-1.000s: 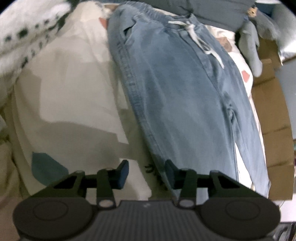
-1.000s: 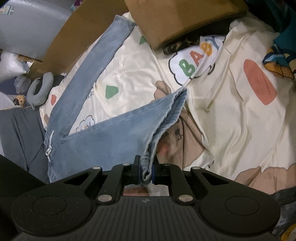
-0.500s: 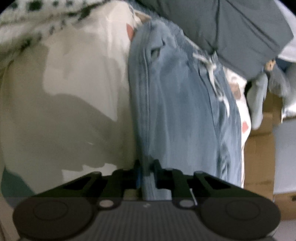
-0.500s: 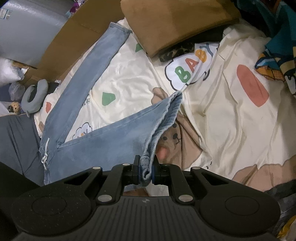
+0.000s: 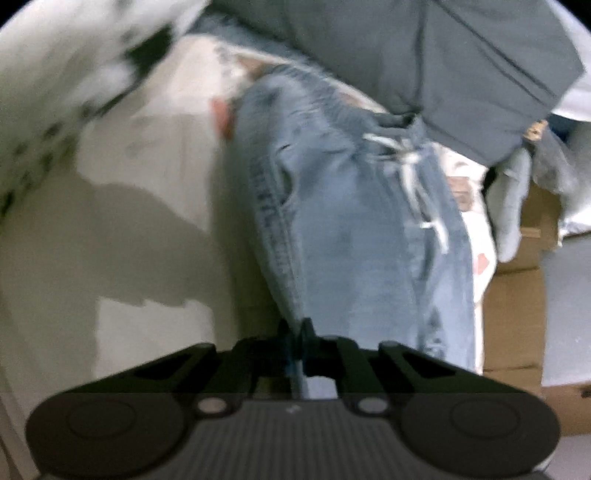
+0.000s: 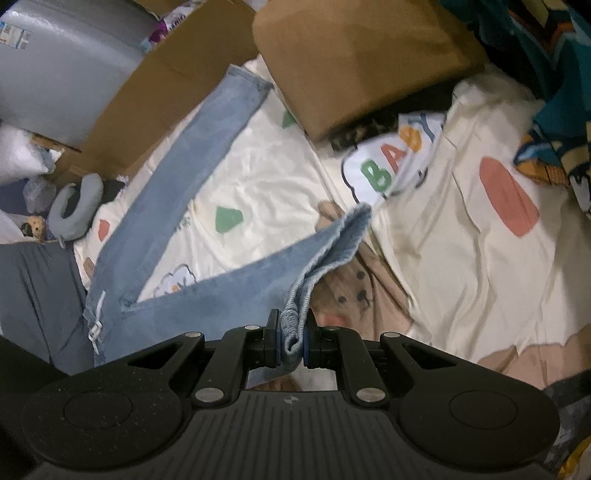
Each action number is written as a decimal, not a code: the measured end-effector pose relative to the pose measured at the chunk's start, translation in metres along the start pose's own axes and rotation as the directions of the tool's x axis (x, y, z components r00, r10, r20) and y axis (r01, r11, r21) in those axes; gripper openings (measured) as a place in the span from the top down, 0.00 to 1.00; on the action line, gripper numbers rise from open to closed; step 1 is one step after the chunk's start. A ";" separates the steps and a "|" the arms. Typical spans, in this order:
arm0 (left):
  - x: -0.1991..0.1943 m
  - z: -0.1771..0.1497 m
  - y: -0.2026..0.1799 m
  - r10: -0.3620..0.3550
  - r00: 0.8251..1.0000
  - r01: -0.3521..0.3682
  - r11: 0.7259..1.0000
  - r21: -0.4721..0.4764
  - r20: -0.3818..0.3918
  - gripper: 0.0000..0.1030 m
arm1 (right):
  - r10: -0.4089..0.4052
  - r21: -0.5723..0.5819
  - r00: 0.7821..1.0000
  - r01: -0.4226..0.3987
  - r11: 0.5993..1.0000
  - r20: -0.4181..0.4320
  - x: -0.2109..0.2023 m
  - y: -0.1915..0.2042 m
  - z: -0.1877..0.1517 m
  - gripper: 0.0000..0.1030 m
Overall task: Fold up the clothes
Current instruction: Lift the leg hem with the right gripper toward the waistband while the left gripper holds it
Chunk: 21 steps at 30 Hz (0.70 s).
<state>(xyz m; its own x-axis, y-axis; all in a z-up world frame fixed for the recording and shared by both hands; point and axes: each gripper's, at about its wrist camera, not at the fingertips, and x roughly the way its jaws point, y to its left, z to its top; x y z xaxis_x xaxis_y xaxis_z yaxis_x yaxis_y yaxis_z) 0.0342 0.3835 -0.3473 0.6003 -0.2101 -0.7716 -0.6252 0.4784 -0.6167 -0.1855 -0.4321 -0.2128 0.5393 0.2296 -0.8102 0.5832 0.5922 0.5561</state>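
Jeans [image 6: 173,206]: light blue denim with a white drawstring [image 5: 410,162]. Sheet [image 6: 461,258]: cream, printed with green triangles, red ovals and the multicoloured word "BABY". Cushion [image 6: 354,55]: brown; pillow [image 5: 424,48]: dark grey; blanket [image 5: 55,74]: white with black spots.

The word "BABY" in large letters, a green B, an orange A, an orange B and a blue Y, stands on a white cloud-shaped patch [image 6: 393,164] printed on the cream bedsheet [image 6: 450,258]; small print on a label [image 6: 14,33] stuck to the grey box [image 6: 66,66] is too small to read.
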 end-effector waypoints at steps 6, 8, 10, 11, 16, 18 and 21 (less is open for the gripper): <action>-0.012 0.010 -0.051 -0.023 1.000 0.022 0.996 0.085 0.009 0.96 | 0.075 -0.015 0.995 -0.074 0.997 0.060 -0.011 0.021 0.032 0.91; -0.015 0.010 -0.068 -0.026 0.999 0.023 0.993 0.119 0.024 0.96 | 0.097 -0.011 0.992 -0.097 0.995 0.075 -0.011 0.025 0.043 0.91; -0.015 0.011 -0.086 -0.019 0.999 0.014 0.988 0.152 0.032 0.96 | 0.106 -0.010 0.991 -0.106 0.994 0.084 -0.009 0.029 0.052 0.91; -0.016 0.011 -0.094 -0.007 0.999 0.001 0.987 0.162 0.033 0.96 | 0.113 -0.011 0.990 -0.113 0.994 0.086 -0.008 0.030 0.057 0.91; -0.015 0.015 -0.132 -0.007 0.999 -0.001 0.981 0.195 0.039 0.96 | 0.152 0.007 0.983 -0.153 0.988 0.106 0.002 0.030 0.083 0.91; -0.013 0.016 -0.145 -0.022 0.999 0.013 0.976 0.218 0.039 0.96 | 0.158 0.010 0.981 -0.160 0.987 0.116 0.009 0.031 0.093 0.91; -0.007 0.019 -0.163 -0.039 0.999 0.030 0.974 0.223 0.037 0.96 | 0.143 0.024 0.982 -0.147 0.989 0.122 0.019 0.034 0.109 0.91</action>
<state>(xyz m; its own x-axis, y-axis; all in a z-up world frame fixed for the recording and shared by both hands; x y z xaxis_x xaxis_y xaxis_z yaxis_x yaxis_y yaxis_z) 0.1412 0.3232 -0.2390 0.6420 -0.1972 -0.7409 -0.4799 0.6504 -0.5888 -0.0894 -0.4924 -0.1889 0.6872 0.2159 -0.6936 0.5118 0.5337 0.6732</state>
